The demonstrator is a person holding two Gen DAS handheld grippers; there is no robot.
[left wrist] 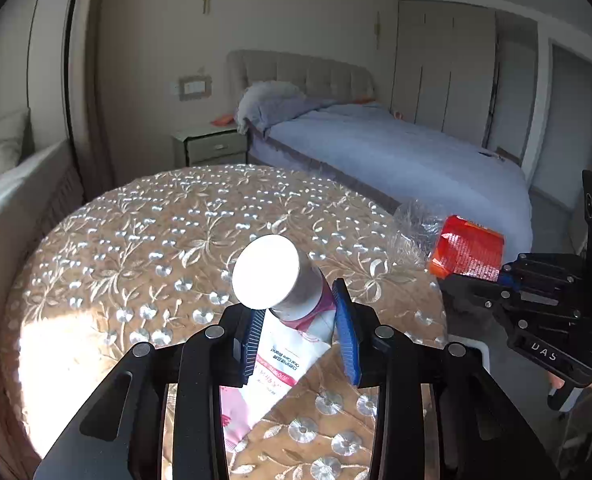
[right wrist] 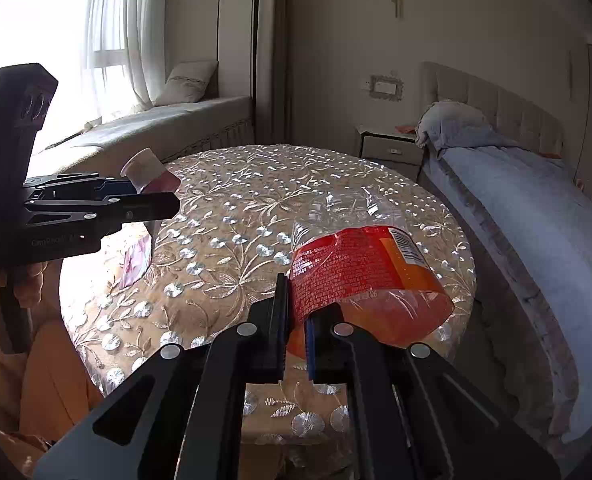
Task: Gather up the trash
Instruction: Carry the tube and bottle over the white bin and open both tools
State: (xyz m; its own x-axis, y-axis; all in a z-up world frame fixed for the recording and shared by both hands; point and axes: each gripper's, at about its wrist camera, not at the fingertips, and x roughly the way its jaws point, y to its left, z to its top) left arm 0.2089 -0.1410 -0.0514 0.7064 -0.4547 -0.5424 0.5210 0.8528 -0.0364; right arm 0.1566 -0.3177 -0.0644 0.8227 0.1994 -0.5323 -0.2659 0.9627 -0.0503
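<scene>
Both tools are clamped on trash above the surface (right wrist: pixel 231 184): the left tool (left wrist: pixel 300 332) grips a tube (left wrist: pixel 283 320) lengthwise, cap forward, and the right tool (right wrist: pixel 296 328) pinches a bottle (right wrist: pixel 360 272) pointing away.

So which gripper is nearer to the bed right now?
Right. The right gripper, shut on the crushed bottle, hangs over the table edge beside the bed. The left gripper, holding the tube, is on the window side.

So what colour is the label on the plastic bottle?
Red-orange with white print, on the bottle; clearest in the right wrist view.
</scene>
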